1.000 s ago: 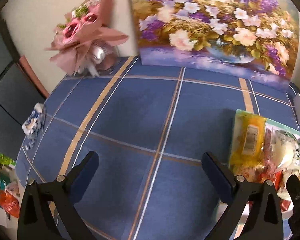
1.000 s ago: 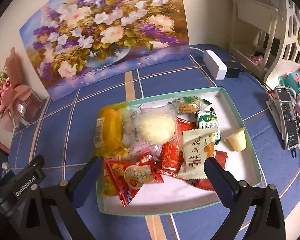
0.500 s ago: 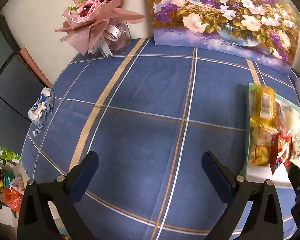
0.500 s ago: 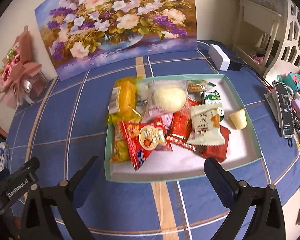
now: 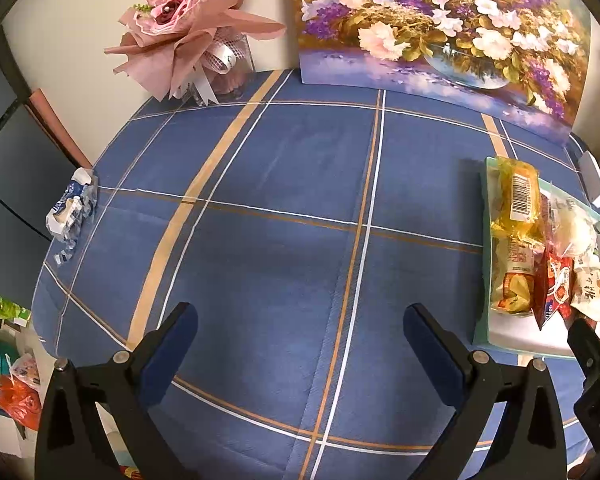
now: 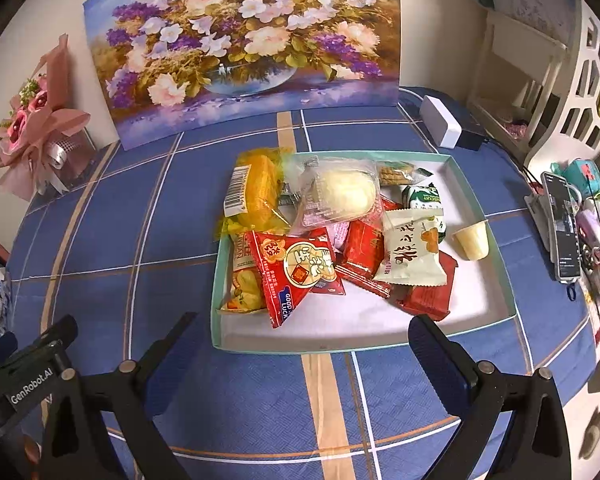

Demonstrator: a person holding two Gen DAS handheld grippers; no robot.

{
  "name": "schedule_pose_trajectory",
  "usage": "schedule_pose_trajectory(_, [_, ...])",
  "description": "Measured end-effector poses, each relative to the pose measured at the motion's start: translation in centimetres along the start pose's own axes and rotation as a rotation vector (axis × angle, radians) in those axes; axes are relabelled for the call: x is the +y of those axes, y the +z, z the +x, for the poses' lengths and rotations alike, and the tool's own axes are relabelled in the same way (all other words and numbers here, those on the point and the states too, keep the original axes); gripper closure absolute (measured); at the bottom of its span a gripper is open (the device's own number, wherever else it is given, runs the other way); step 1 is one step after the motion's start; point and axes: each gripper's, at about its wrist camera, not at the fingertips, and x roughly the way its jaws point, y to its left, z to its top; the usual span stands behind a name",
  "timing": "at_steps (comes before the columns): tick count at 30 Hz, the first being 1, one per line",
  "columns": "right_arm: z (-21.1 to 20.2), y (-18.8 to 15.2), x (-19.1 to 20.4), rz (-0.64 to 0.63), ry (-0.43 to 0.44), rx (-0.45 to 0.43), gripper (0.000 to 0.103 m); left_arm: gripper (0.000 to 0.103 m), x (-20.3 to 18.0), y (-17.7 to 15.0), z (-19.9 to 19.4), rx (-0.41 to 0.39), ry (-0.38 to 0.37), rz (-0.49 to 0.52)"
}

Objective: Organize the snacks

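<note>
A shallow teal-rimmed tray (image 6: 480,208) with a white floor sits on the blue checked tablecloth and holds several snack packets. Among them are a yellow corn pack (image 6: 256,192), a clear-wrapped bun (image 6: 340,196), a red triangular pack (image 6: 300,268), a white-and-orange packet (image 6: 412,256) and a small jelly cup (image 6: 473,240). My right gripper (image 6: 302,336) stands open just in front of the tray's near rim, holding nothing. My left gripper (image 5: 300,328) is open over bare cloth, with the tray (image 5: 485,240) off to its right.
A flower painting (image 6: 244,44) leans on the back wall. A pink bouquet (image 5: 188,28) stands at the back left. A crumpled blue-white wrapper (image 5: 70,208) lies at the table's left edge. A white box (image 6: 440,126) and a phone (image 6: 562,224) sit right.
Both grippers have pulled back and risen, so the tray and the tabletop look smaller and farther off. Both stay open. The snacks have not shifted in the tray.
</note>
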Motion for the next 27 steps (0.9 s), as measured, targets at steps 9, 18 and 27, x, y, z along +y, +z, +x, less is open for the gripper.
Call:
schedule_pose_trajectory(9, [0.40,-0.01,0.15,-0.005,-0.003,0.013,0.000,0.001,-0.32,0.05,0.44,0.019,0.003,0.005])
schedule_pose_trajectory(18, [0.58,0.15,-0.27,0.006,-0.001,0.015,0.000,0.001,-0.54,0.11,0.70,0.023,0.019,0.024])
schedule_pose_trajectory(27, [0.70,0.29,-0.84,0.024,0.004,0.019,0.000,0.001,-0.78,0.05,0.75,0.023,0.027,0.038])
